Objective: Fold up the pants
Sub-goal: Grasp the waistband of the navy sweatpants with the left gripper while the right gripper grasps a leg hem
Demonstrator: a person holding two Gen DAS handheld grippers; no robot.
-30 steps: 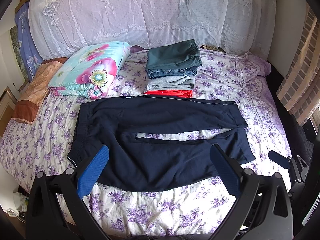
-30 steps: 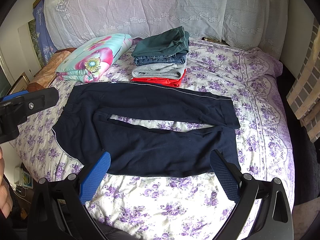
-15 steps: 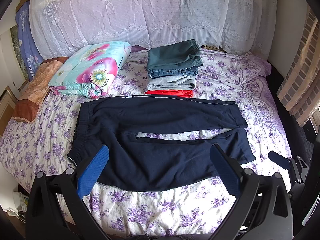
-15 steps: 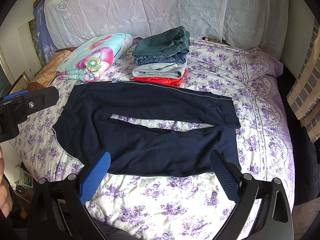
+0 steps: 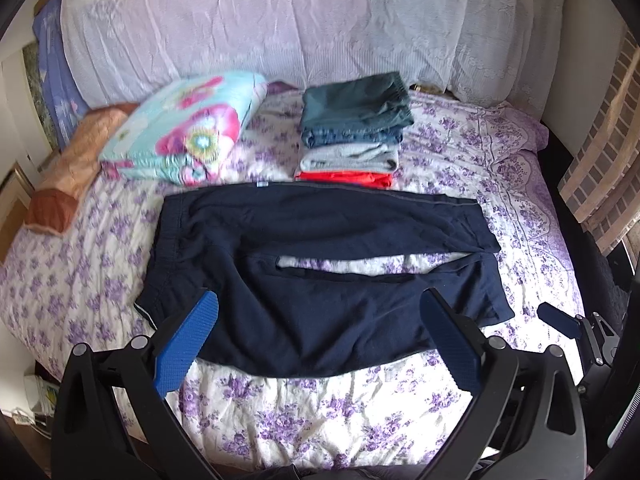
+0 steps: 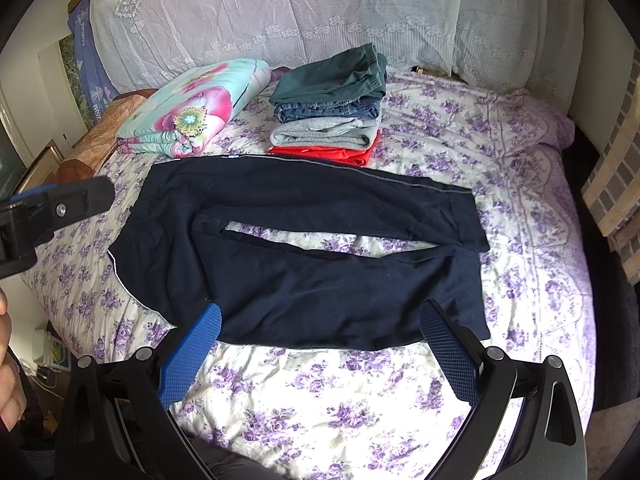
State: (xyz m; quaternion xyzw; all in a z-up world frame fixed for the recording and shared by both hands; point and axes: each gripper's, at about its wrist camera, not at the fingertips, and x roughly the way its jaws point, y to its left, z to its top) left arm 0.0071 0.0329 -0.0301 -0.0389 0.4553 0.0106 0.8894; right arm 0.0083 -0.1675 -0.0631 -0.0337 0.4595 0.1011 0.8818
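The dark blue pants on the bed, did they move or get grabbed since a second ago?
No. The dark blue pants still lie spread flat. Both hand-held grippers, left and right, stay open, holding nothing; only the left camera shifted slightly. The folded stack and floral blanket stayed put.

Left view blurred; red garment [image 5: 344,178] mostly buried under stack [image 5: 354,120].

No legible text, brand, number or sign appears in either view. The small pale tag [image 6: 233,156] on the far edge of the navy pants [image 6: 304,240], at 12 o'clock from the waistband, is too small to read.
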